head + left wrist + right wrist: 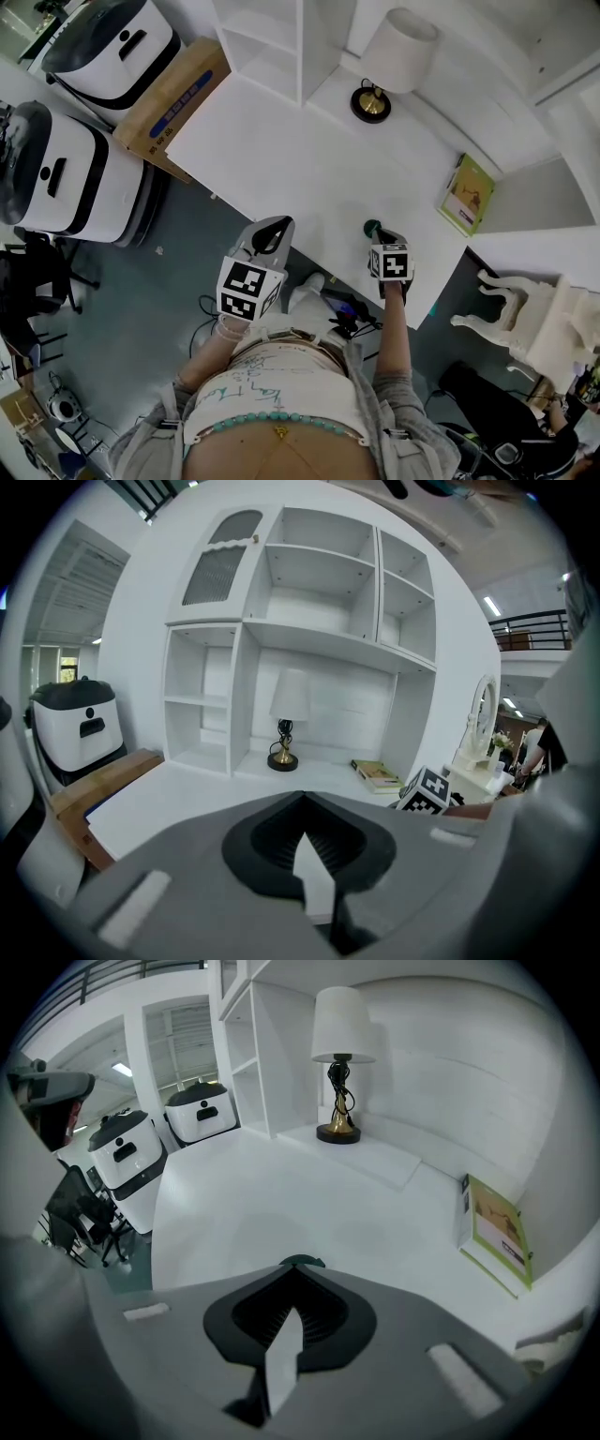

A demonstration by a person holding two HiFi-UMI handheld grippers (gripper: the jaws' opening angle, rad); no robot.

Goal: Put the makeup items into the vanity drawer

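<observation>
Both grippers over the white vanity tabletop (309, 159), near its front edge.

Left gripper (300, 796): grey jaws brought together to a point, nothing between them. Hangs above the table's near edge, apart from the other items.

Right gripper (297, 1269): jaws also together, tips angled steeply down at the tabletop. A small dark green round makeup item (300, 1262) peeks out right past the tips. In the head view the same item (371, 226) sits on the table directly ahead of the right gripper (380, 236). Cannot tell whether the tips touch it.

Further back: white-shaded lamp on a dark and brass base (398, 42) stands by the shelf unit. A green-and-yellow book (467, 194) lies at the table's right end, well apart from the green item.
</observation>
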